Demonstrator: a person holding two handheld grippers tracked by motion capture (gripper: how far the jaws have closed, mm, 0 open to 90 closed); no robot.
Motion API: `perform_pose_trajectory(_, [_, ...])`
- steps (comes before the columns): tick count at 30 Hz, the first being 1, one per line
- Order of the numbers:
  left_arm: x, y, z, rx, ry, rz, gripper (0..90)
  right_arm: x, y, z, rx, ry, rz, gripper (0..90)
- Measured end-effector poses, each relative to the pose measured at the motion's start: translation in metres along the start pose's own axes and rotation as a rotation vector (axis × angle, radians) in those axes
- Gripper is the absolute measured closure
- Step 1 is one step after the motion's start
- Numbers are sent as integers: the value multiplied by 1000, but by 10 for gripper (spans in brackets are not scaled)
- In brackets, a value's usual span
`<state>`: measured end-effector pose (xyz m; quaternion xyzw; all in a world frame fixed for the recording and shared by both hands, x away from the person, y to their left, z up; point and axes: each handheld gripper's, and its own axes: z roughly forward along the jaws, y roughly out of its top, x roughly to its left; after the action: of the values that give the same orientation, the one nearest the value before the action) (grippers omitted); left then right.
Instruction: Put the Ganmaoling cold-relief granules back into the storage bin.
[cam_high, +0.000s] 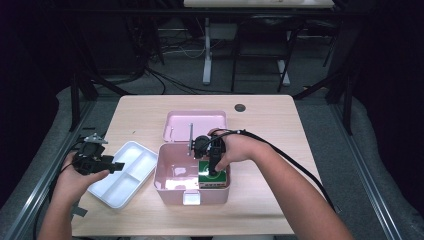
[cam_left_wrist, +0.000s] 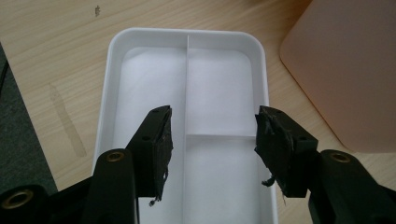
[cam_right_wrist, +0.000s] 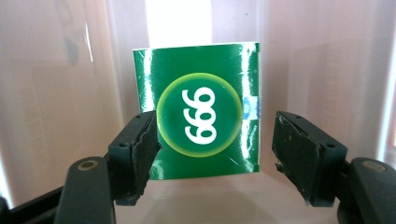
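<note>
Wooden tabletop, dark room behind it. Nearest to the person, the left gripper (cam_high: 116, 165) hangs with jaws spread and nothing in them over the white divided tray (cam_high: 131, 150), probably parked. Just past that, the right gripper (cam_high: 214, 172) reaches down into the pink box (cam_high: 167, 186), jaws straddling the green packet (cam_right_wrist: 198, 109) lying on its floor. Left pad looks like it's touching, right one isn't, so no grip yet. Box lid (cam_high: 195, 124) lies behind, presumably for access.

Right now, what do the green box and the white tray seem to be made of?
Green box: probably printed cardboard with a glossy coat, judging by the streaky glare and sharp edges. White tray: likely moulded plastic, smooth and semi-matte, with rounded corners and thin dividers.
</note>
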<state>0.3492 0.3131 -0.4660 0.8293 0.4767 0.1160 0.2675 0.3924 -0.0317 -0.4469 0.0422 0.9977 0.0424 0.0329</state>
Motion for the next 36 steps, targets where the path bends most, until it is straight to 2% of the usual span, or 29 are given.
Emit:
perform_pose_trajectory(4, [-1,0,1,1,-2,1,460,-1,-3,0,26,-4,2,298])
perform_pose_trajectory(11, [0,0,1,4,-1,-2,460,3,-3,-3,8,-7,4,277])
perform_pose_trajectory(16, [0,0,1,5,1,-2,460,7,-7,-13,5,-18,10,273])
perform_pose_trajectory(20, [-1,0,1,6,-1,-2,462,8,-14,-23,-21,-24,27,274])
perform_pose_trajectory(27, [-1,0,2,10,0,-3,466,11,-26,-40,-15,-34,41,274])
perform_pose_trajectory(36, [-1,0,2,14,-3,0,469,7,-48,-57,-35,-52,93,283])
